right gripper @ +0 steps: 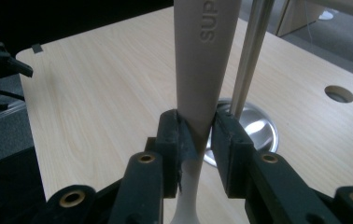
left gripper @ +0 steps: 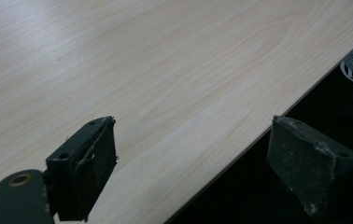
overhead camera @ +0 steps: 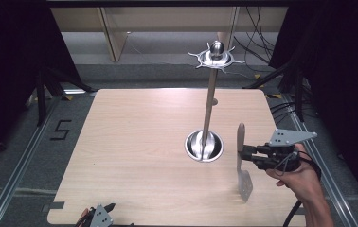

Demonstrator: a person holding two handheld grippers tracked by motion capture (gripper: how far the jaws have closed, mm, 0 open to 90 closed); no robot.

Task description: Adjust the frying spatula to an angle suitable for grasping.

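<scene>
Layout: table point(overhead camera: 134, 156) with stand point(overhead camera: 205, 144) and spatula point(overhead camera: 241, 163)

Stand sits right of table centre; spatula stands upright just right of it, clamped in right gripper point(overhead camera: 244, 154); left gripper point(overhead camera: 96, 216) at near-left edge.

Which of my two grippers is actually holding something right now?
The right gripper: its jaws are clamped on the beige spatula handle beside the metal stand. The left gripper sits open over the table's near edge.
</scene>
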